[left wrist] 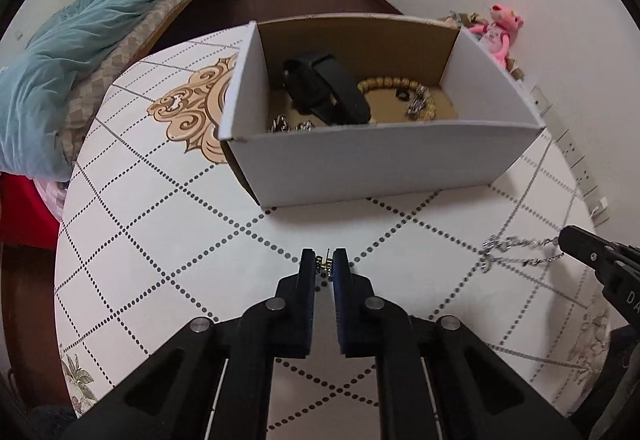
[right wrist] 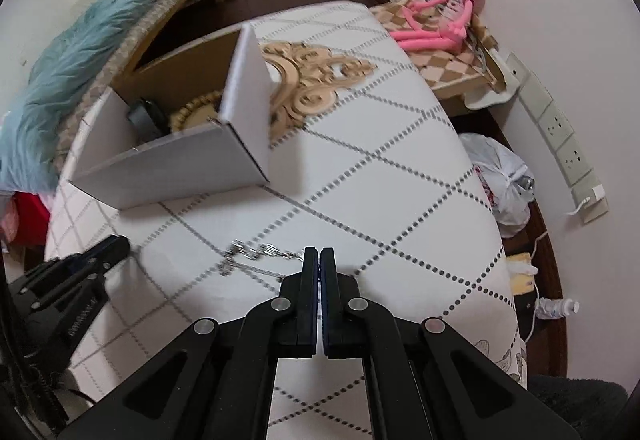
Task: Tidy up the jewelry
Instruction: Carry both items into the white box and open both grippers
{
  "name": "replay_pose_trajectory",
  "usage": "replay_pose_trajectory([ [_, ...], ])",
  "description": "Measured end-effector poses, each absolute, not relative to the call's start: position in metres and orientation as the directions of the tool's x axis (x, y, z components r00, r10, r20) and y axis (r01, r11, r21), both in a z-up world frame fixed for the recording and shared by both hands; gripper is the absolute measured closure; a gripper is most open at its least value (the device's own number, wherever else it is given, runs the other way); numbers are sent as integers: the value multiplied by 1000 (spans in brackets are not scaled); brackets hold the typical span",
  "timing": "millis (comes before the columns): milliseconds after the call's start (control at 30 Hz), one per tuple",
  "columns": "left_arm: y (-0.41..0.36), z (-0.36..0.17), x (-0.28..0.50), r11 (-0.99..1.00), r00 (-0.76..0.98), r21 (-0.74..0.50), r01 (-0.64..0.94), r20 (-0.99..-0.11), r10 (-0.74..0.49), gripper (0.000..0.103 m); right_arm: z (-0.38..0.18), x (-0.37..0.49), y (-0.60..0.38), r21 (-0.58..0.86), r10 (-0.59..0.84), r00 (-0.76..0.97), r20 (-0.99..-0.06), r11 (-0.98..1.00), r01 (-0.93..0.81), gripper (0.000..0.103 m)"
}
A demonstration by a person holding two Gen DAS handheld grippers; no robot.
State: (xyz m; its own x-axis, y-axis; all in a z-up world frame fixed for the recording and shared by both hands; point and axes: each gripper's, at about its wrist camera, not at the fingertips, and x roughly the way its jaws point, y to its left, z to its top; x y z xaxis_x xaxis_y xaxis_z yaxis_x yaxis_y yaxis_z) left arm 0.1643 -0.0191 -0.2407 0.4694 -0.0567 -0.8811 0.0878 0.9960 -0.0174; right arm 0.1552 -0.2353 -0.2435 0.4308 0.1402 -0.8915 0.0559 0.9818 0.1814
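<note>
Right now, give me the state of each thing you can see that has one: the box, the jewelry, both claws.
White cardboard box: open-topped, upright on the table.
Black watch: lying inside the box.
Tan beaded bracelet: lying inside the box.
Small gold earring: pinched between the left claw's fingers.
Silver chain necklace: held at one end, trailing over the table.
Left claw: shut on the earring.
Right claw: shut on the necklace.

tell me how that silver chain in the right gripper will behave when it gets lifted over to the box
The silver chain will probably go floppy: it trails slack from the shut right gripper across the tablecloth. It looks thin and light, so it should lift easily. Its loose end would likely swing and could snag the cardboard box rim, so carry it high.
</note>
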Motion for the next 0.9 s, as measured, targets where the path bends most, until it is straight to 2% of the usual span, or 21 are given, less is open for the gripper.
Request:
replay_pose_trajectory([
  [400,2,-145,172,973,532,-186,139,-814,-232,97,-131,165,-225,271,269,563,-782,959,-83,102],
  [567,10,-121,198,971,540,-173,163,-808,-235,97,-90,189,-212,219,264,606,-750,964,-149,102],
  [733,12,-128,231,966,481,-193,172,-839,-253,97,-88,225,-194,195,277,578,-767,960,-201,102],
  [900,11,-153,251,963,402,-218,161,-876,-266,97,-123,268,-177,221,297,457,-839,952,-212,102],
])
